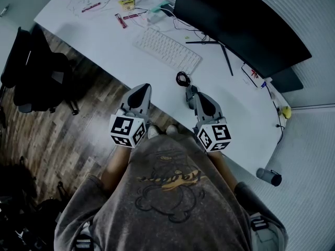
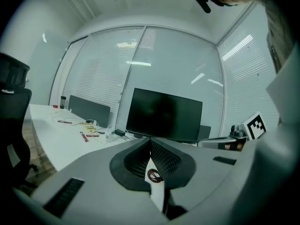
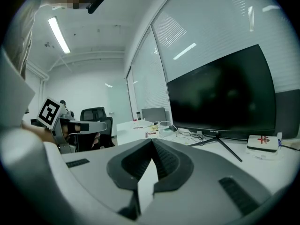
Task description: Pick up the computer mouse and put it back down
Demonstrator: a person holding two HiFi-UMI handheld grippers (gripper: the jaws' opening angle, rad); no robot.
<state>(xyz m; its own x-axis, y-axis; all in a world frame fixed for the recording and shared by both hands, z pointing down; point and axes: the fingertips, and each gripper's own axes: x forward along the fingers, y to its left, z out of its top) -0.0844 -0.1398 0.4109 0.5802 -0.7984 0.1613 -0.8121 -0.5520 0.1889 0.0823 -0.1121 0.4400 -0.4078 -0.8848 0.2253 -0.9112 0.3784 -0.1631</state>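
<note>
I cannot make out a computer mouse in any view. My left gripper point(image 1: 145, 86) hangs over the near edge of the white desk point(image 1: 104, 41), its jaws together with nothing between them. The left gripper view shows those jaws point(image 2: 150, 140) meeting at the tips, and a small black cable coil point(image 2: 153, 175) shows through the slit below them. My right gripper point(image 1: 190, 89) reaches over the desk just short of that coil point(image 1: 182, 79). It is shut and empty, as the right gripper view point(image 3: 152, 140) also shows. Both point towards the monitor.
A white keyboard point(image 1: 167, 50) lies ahead of the left gripper, with a large dark monitor point(image 1: 241, 25) on a thin stand behind it. Pens, cables and small boxes point(image 1: 125, 4) lie at the far left. A black office chair point(image 1: 39, 72) stands left on the wooden floor. A dark cylinder point(image 1: 269, 177) sits near right.
</note>
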